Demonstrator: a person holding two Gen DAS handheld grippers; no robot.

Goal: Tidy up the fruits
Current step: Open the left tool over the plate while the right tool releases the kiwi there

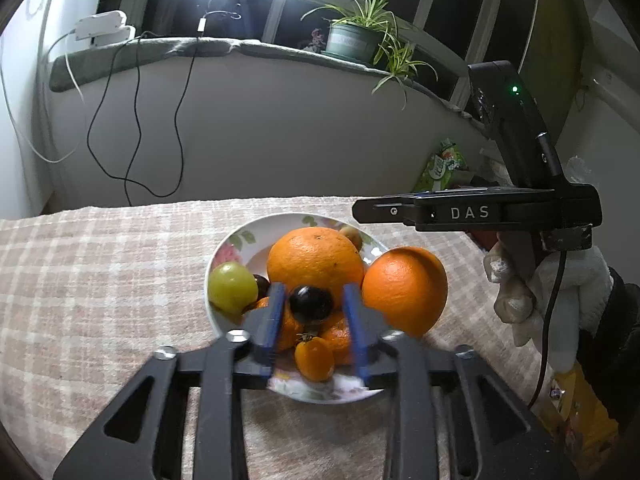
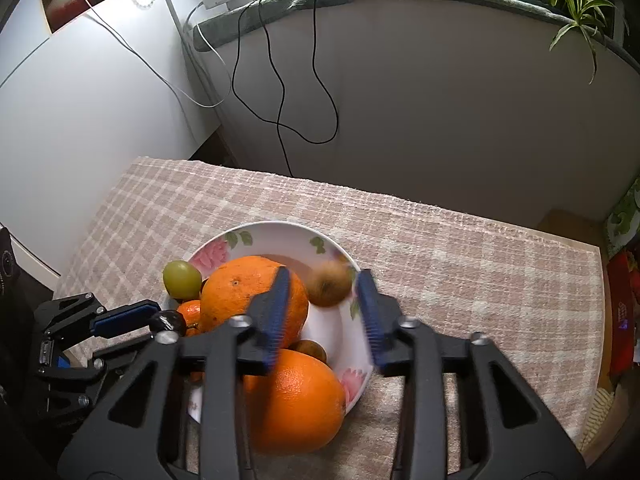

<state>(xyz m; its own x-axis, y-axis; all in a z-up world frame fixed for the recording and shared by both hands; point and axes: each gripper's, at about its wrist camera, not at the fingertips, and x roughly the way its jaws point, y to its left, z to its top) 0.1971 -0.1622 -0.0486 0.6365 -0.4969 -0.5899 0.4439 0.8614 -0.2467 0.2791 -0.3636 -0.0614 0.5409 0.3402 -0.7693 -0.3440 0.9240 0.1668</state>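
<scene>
The plate of fruit is sitting near the middle of the table, which is covered by a checked cloth. It is piled with a large orange, a green fruit at its rim, small tangerines and an orange cherry tomato. A second big orange is leaning at the plate's edge on the side toward the right gripper.

The left gripper is hovering with its jaws narrowly parted around a dark grape, the pads apparently not pressing it. The right gripper is hanging over the plate with its jaws moderately apart and a small brown fruit lying between them, untouched as far as I can tell.

The risk here looks to be the heap itself: fruit is resting on fruit, so a nudge from either gripper could be sending the grape or the leaning orange rolling off onto the cloth and toward a table edge. A round, smooth grape may also be squirting out of a hasty pinch.
</scene>
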